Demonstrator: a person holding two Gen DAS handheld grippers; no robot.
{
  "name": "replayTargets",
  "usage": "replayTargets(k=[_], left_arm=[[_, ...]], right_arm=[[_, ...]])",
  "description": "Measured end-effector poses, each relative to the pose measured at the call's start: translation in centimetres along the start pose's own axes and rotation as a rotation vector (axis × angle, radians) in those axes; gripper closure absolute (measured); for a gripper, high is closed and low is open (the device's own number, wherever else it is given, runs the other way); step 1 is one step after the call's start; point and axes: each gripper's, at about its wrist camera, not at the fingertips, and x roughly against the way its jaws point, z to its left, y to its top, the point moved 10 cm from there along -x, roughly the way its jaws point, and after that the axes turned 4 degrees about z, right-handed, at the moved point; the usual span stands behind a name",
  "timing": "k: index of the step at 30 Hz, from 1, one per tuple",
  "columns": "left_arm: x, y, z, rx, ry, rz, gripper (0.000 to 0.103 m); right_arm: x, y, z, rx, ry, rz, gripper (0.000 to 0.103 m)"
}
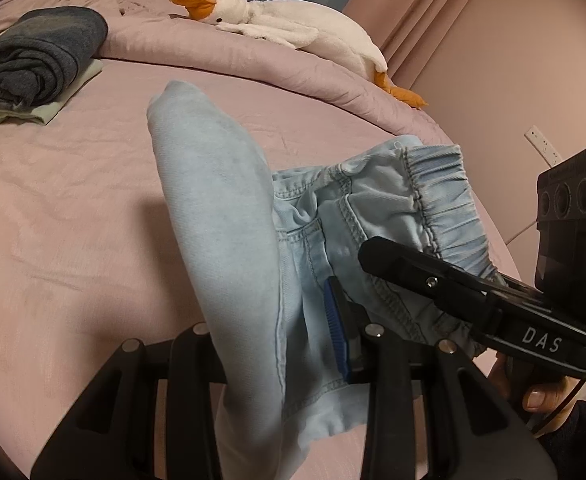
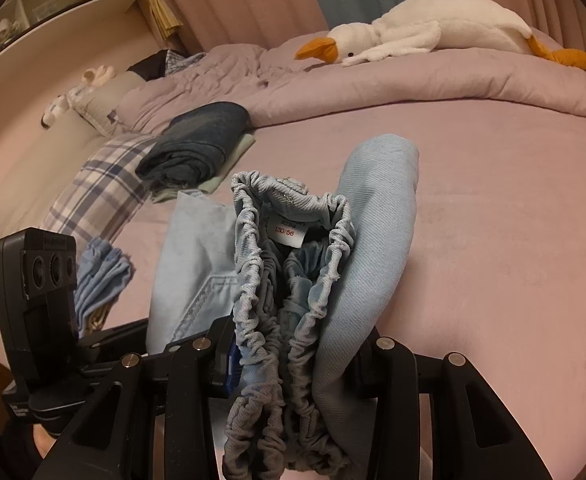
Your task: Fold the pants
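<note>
Light blue denim pants (image 1: 229,240) with an elastic waistband (image 1: 445,200) are held up over the pink bed. My left gripper (image 1: 293,344) is shut on the pants fabric; one blue pad (image 1: 337,332) shows beside the cloth. My right gripper (image 2: 293,360) is shut on the bunched waistband (image 2: 293,280), whose white size label (image 2: 289,232) faces the camera. A folded leg (image 2: 377,216) rises to the right of the waistband. In the left wrist view the right gripper's black body (image 1: 453,292) reaches in from the right onto the waistband.
A white plush goose (image 1: 285,24) lies on the rolled pink duvet (image 1: 253,60) at the back. A folded stack of dark jeans (image 1: 33,64) sits at the left. A plaid pillow (image 2: 101,192) and a small blue garment (image 2: 101,276) lie left of the pants.
</note>
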Motion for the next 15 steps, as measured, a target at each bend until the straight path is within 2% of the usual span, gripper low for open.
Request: replayTargets(k=[15], left_arm=[[-2.0, 3.4, -0.8, -0.055, -0.004, -0.018, 0.069]], right_arm=[[0.0, 2.7, -1.7, -0.011, -0.028, -0.053, 0.061]])
